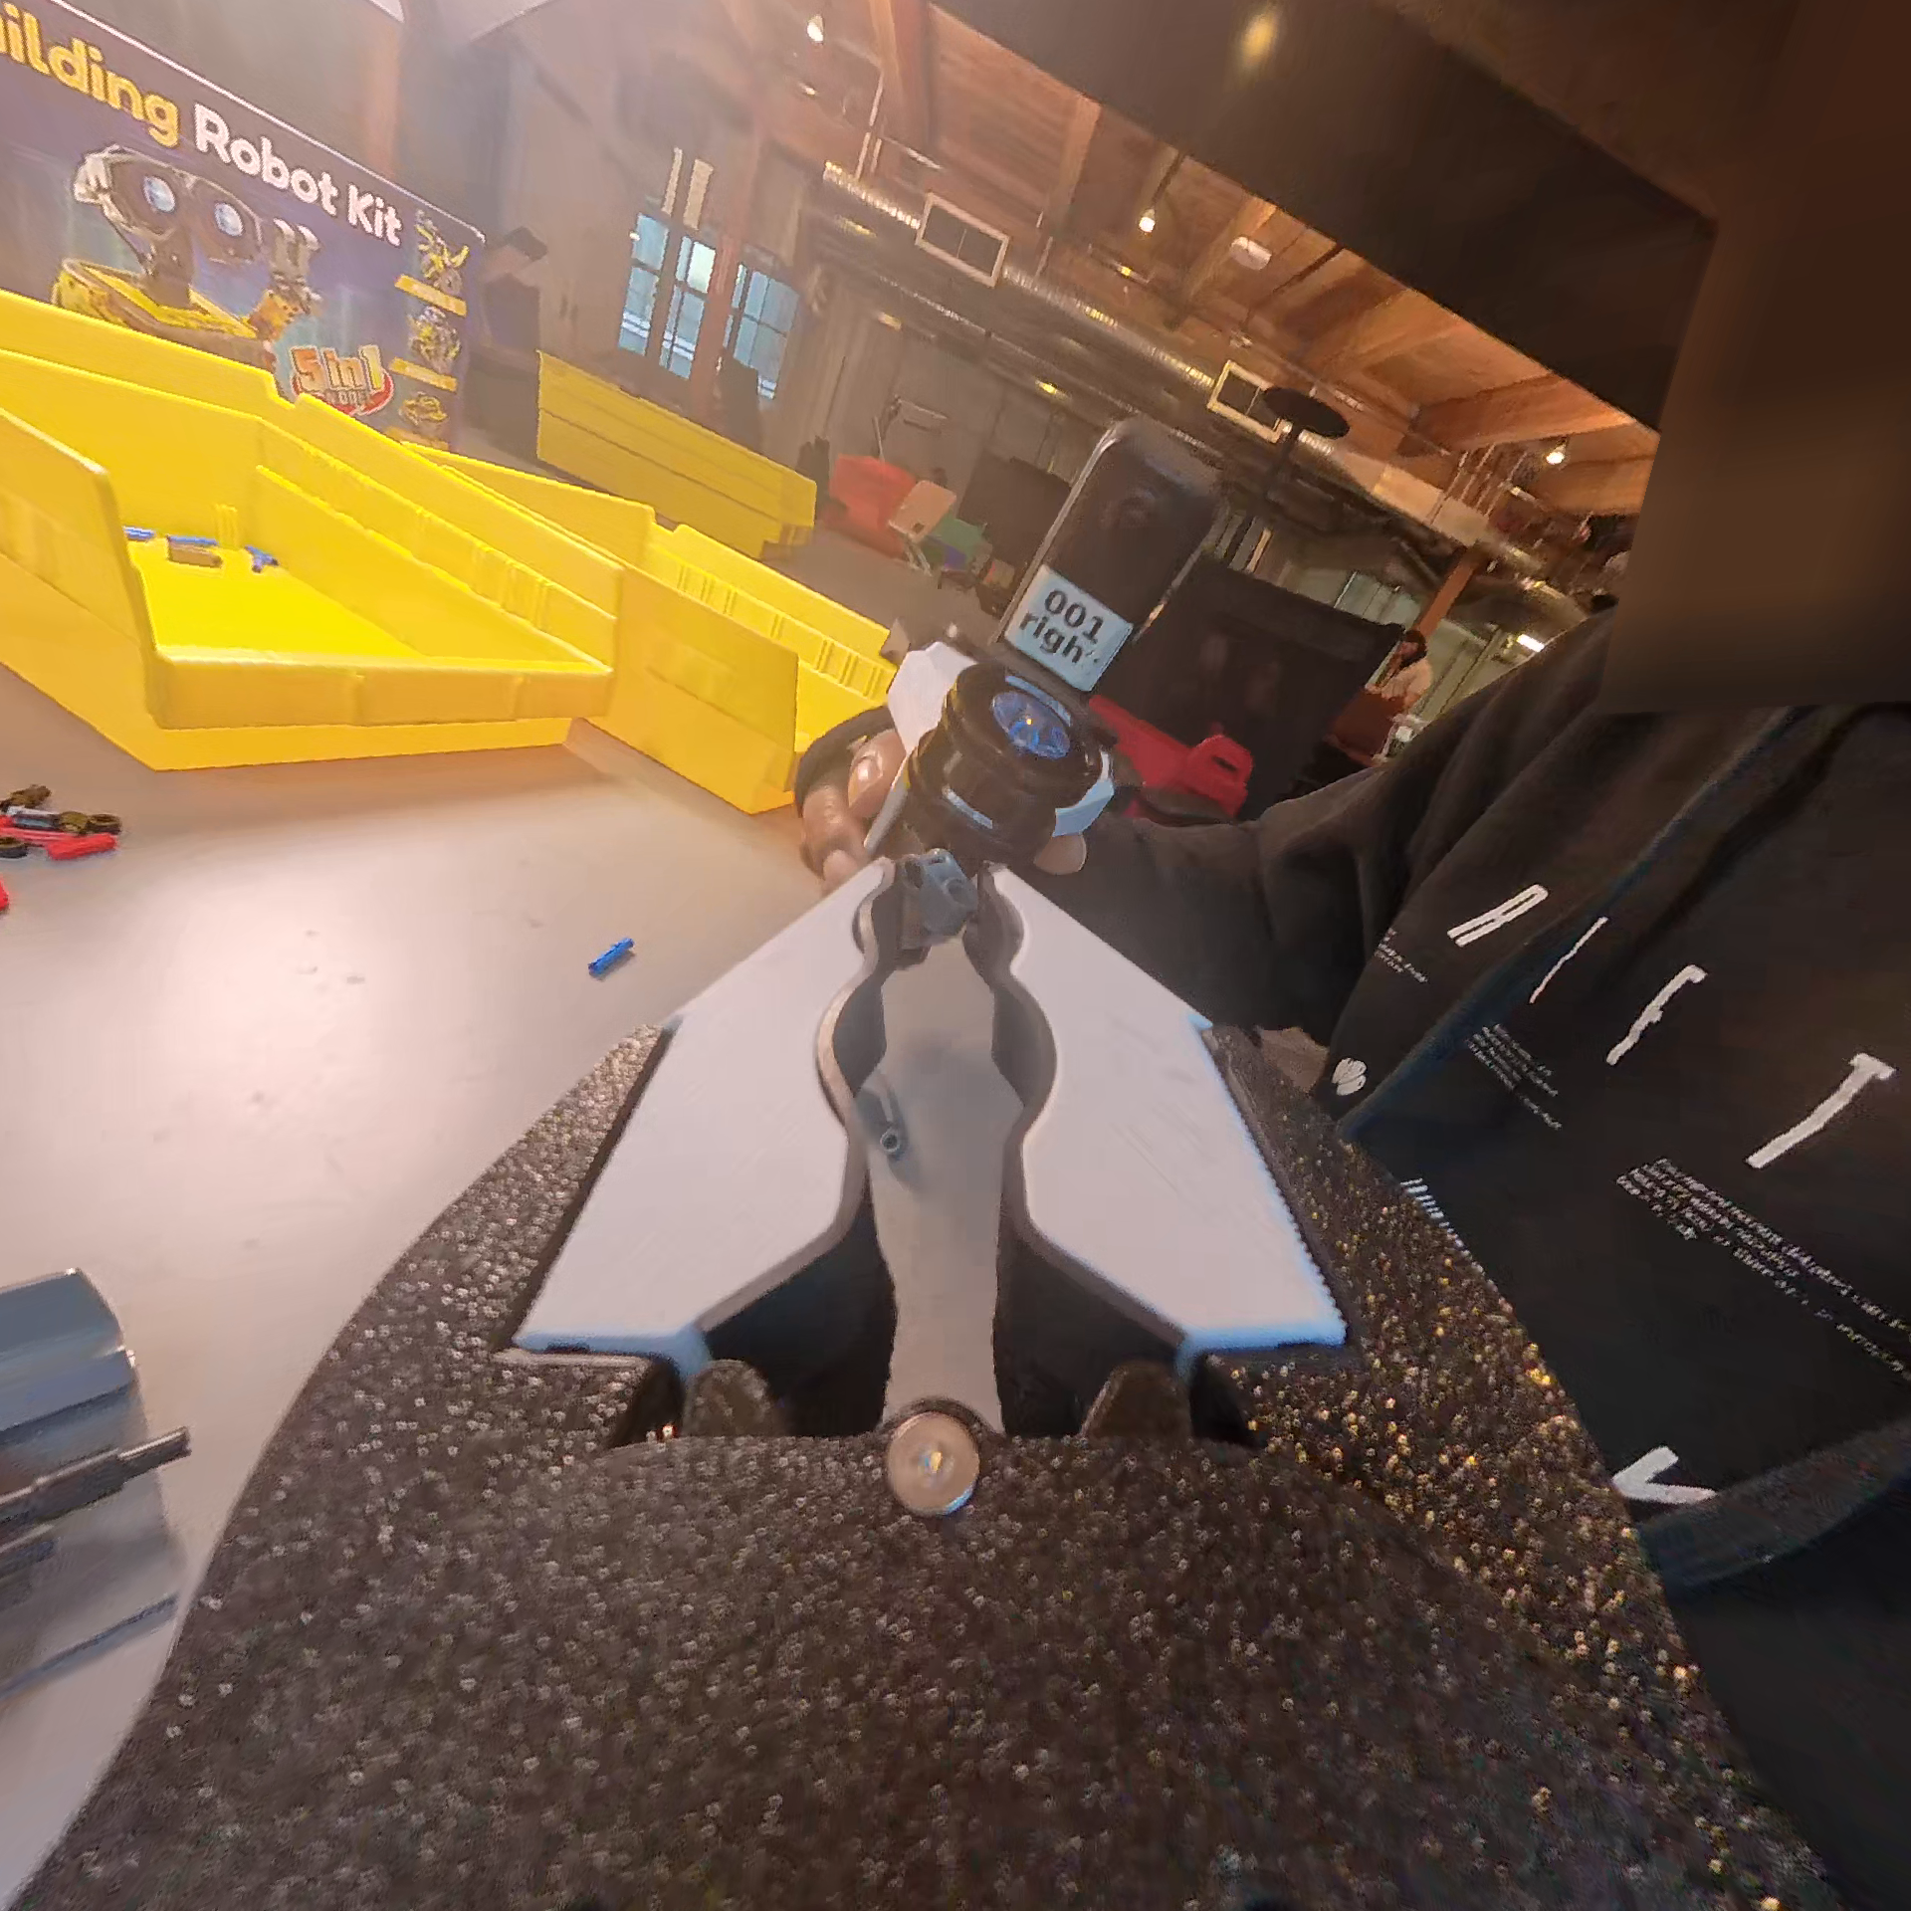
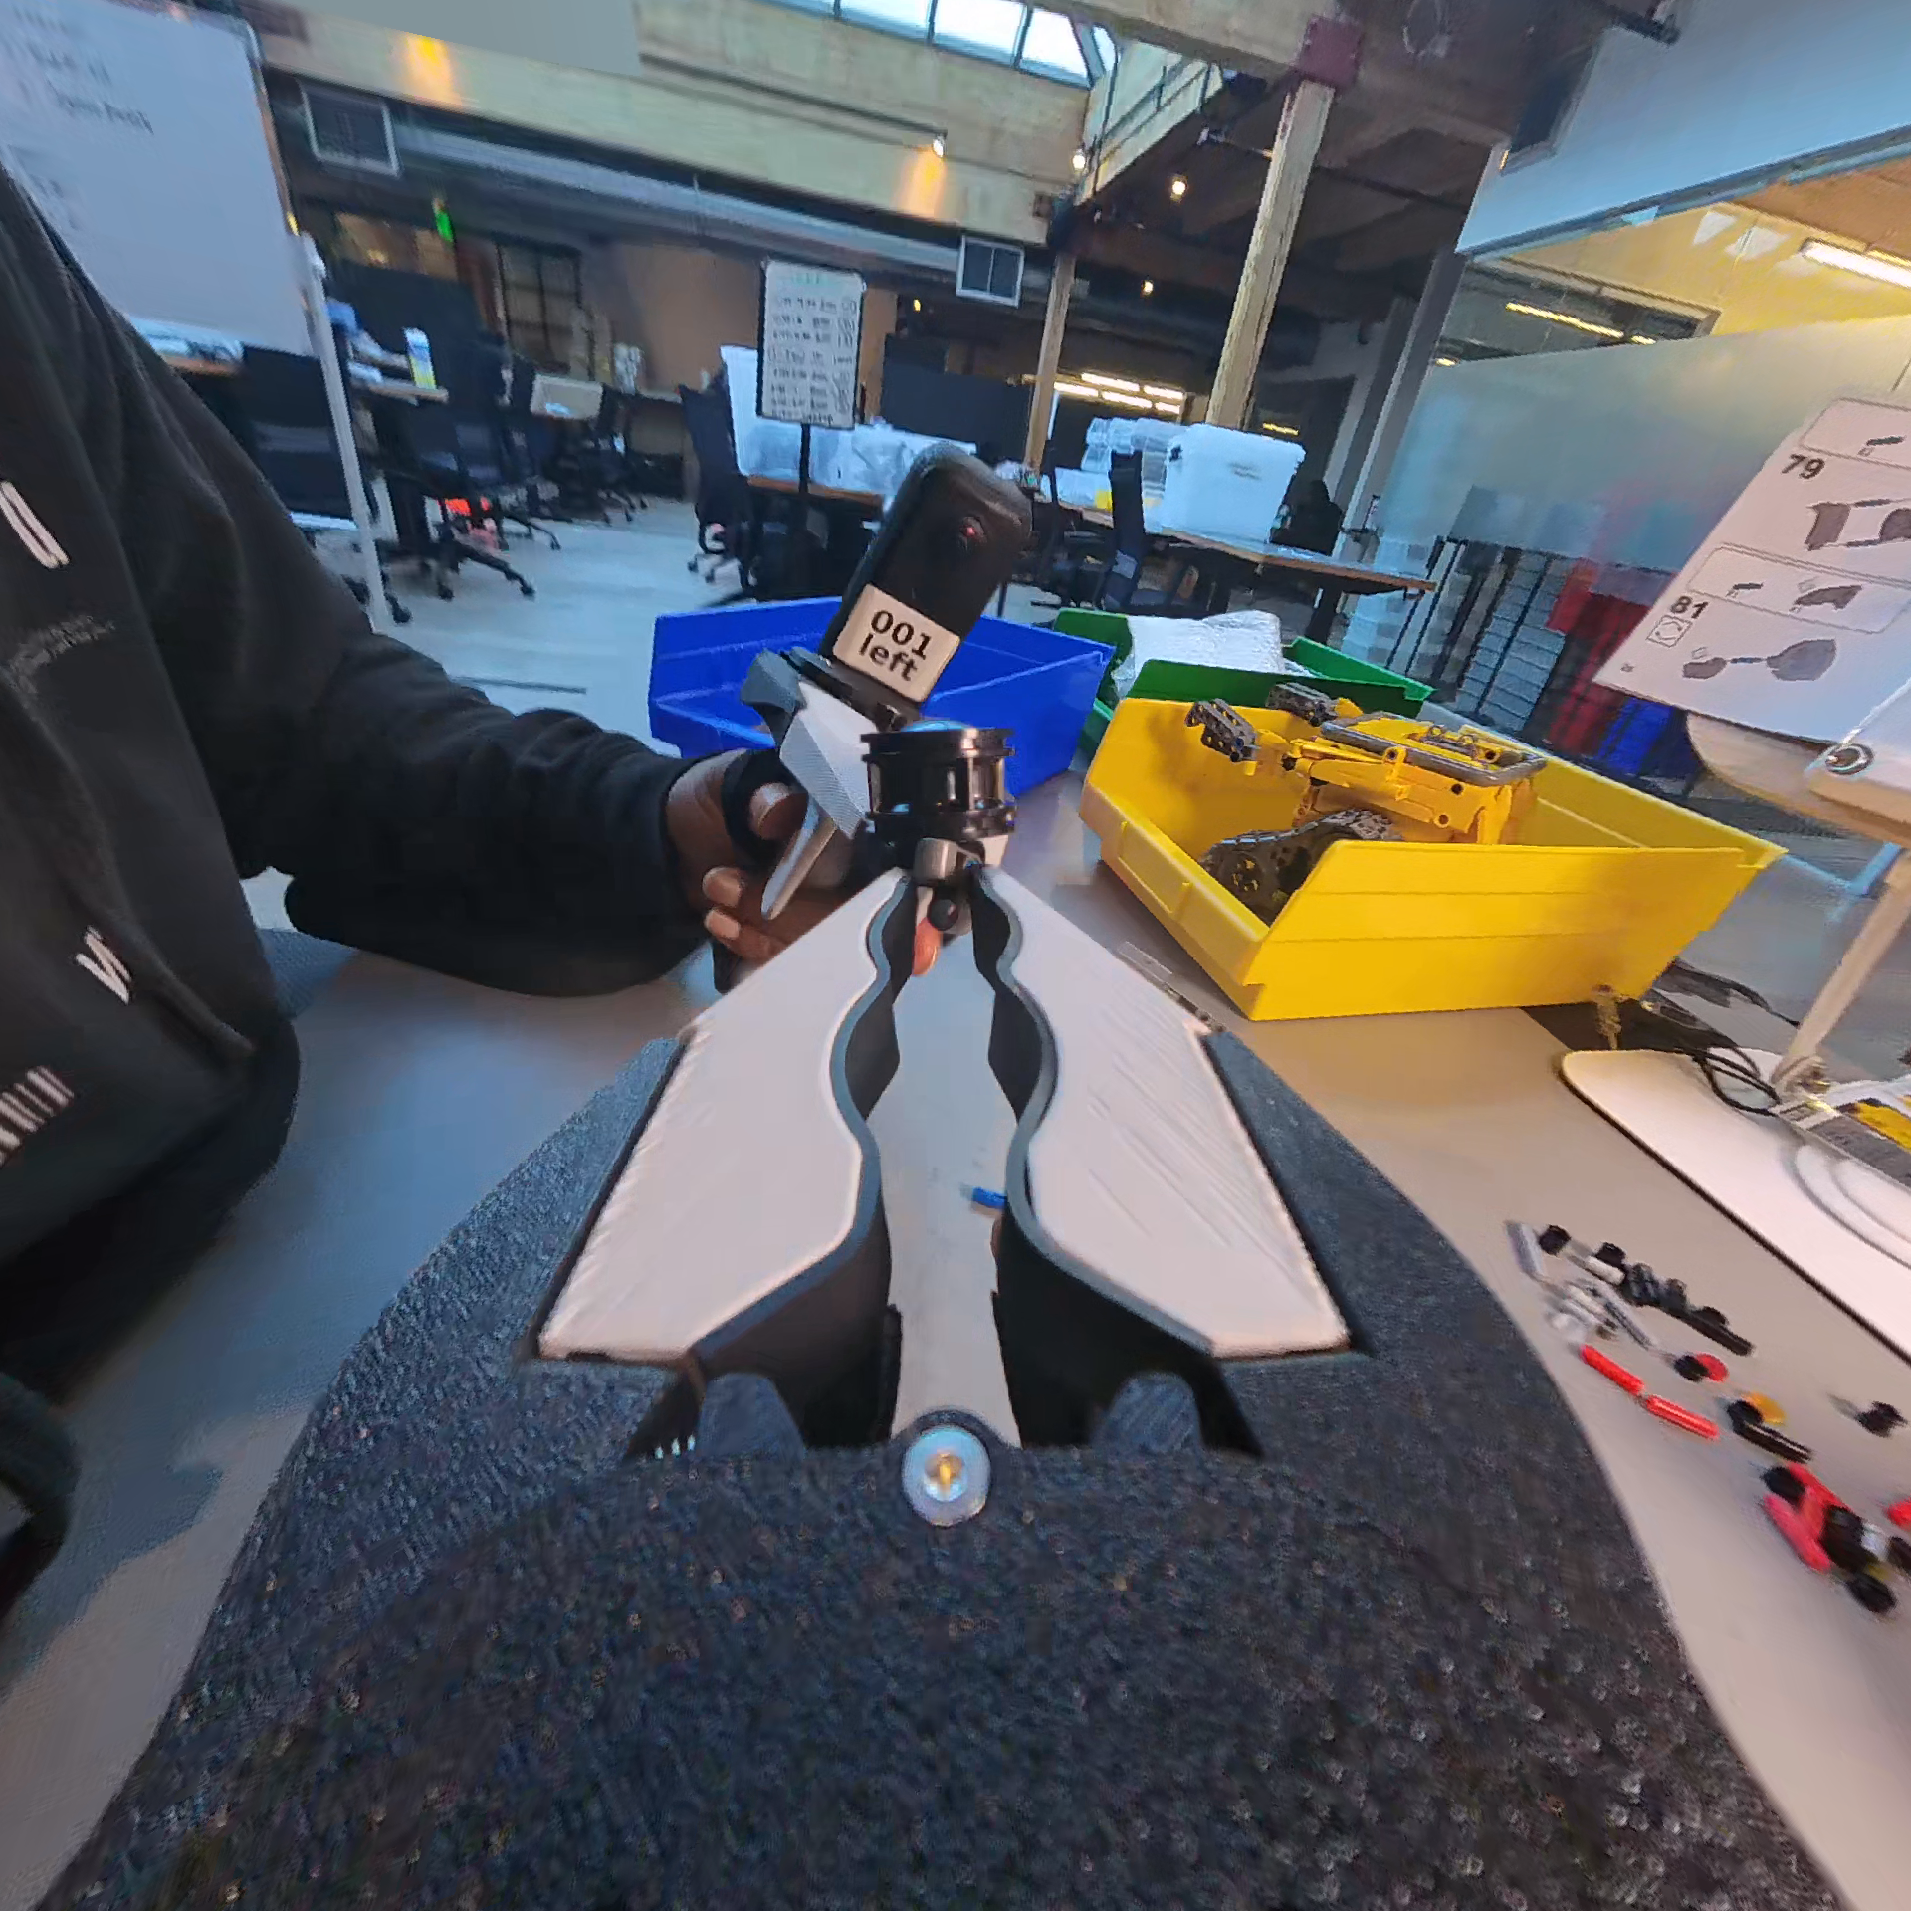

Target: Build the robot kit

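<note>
2 wrist views face each other (close).

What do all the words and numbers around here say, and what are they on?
I won't repeat writing; these bear it.
Picture box at the back: large print, readable.
White label on a black camera: readable.
Other camera's white label: readable.
Black sweatshirt: white lettering, partly hidden.
Instruction sheet: step numbers, readable.
Far whiteboard: too small.

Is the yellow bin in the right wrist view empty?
No, the yellow bin holds a partly built yellow and black model.
</note>
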`<state>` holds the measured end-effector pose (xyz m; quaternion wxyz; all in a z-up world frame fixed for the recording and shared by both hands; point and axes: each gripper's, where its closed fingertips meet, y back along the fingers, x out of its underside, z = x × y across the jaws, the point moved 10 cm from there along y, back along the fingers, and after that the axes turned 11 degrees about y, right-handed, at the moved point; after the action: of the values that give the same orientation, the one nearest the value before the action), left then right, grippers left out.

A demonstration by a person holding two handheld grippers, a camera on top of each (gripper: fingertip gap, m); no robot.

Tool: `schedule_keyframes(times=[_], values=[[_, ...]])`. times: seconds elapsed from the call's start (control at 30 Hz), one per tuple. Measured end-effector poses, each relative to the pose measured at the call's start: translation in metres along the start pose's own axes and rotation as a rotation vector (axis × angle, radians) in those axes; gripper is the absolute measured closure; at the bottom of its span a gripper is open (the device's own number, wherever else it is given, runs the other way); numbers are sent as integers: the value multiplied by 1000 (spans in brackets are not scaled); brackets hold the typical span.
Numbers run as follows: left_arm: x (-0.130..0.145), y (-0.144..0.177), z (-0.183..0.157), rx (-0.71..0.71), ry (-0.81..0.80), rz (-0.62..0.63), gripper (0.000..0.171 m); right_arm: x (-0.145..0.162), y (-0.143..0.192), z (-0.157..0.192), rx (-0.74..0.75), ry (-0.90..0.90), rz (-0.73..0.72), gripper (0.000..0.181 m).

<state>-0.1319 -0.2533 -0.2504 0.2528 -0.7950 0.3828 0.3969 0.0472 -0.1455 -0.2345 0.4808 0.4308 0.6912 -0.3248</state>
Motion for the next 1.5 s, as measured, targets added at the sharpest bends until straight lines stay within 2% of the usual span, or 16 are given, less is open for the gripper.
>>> schedule_keyframes(times=[0.33, 0.5, 0.67, 0.77, 0.87, 1.1, 1.23, 1.33, 1.43, 1.5], values=[[-11, -14, 5, 86, 52, -109, 160, 0, 9, -13, 33, -133, -135, 170], [-28, -27, 16, 85, -20, -80, 159, 1, 18, -24, 104, -138, -140, 170], [-46, -41, 29, 39, -160, -21, 159, 5, 29, -37, 213, -117, -98, 171], [-53, -46, 36, -42, -229, -7, 159, 12, 33, -44, 283, -114, -61, 172], [-56, -43, 37, -215, -331, 6, 158, 20, 34, -49, 326, -116, -6, 164], [-47, -29, 28, -540, -588, 54, 158, 18, 21, -47, 328, -27, 70, 162], [-42, -33, 21, -757, -788, 100, 159, 17, 3, -44, 395, -17, 190, 141], [-32, -45, 13, -853, -997, 164, 158, 15, -8, -45, 406, -110, 183, 132], [-22, -53, 9, -910, -1148, 196, 158, 18, -12, -47, 401, -199, 161, 140], [-18, -56, 8, -943, -1238, 223, 158, 20, -10, -47, 394, -192, 144, 143]])
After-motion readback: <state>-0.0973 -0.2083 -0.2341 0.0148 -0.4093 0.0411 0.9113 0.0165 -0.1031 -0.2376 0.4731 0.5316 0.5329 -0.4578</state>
